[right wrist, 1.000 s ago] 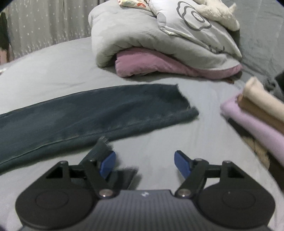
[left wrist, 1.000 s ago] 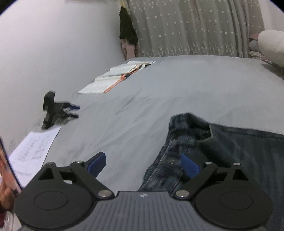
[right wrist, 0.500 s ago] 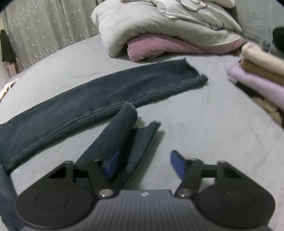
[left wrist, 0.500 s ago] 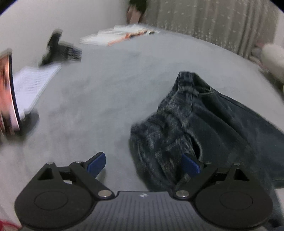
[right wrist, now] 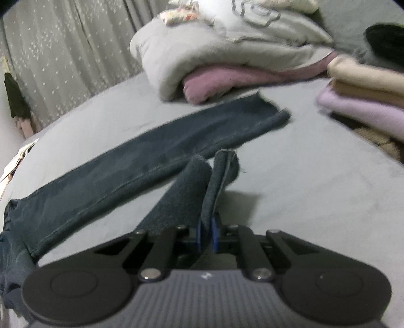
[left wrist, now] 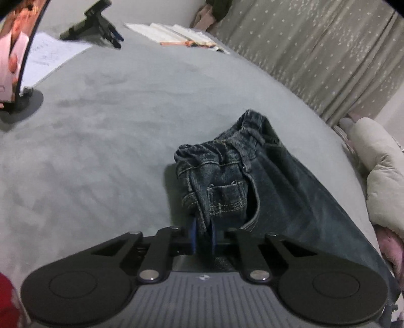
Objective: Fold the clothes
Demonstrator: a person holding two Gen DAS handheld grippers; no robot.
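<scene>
Dark blue jeans (left wrist: pixel 272 181) lie on a grey bed (left wrist: pixel 106 141). In the left wrist view my left gripper (left wrist: pixel 203 236) is shut on the waistband, which is lifted and bunched above the pads. The right wrist view shows one trouser leg (right wrist: pixel 151 156) stretched flat across the bed. My right gripper (right wrist: pixel 207 236) is shut on the hem of the other leg (right wrist: pixel 192 191), raised off the sheet and folded over the blue pads.
Folded grey and pink bedding (right wrist: pixel 227 58) sits behind the jeans; a stack of folded clothes (right wrist: pixel 363 101) lies at right. At the left are a phone on a stand (left wrist: pixel 15 58), papers (left wrist: pixel 50 55), an open book (left wrist: pixel 176 35) and a black clamp (left wrist: pixel 93 22). A curtain (left wrist: pixel 315 55) hangs behind.
Both grippers went from open to shut: the left closed on the waistband, the right on the near leg's hem. Both ends are now lifted off the bed.
</scene>
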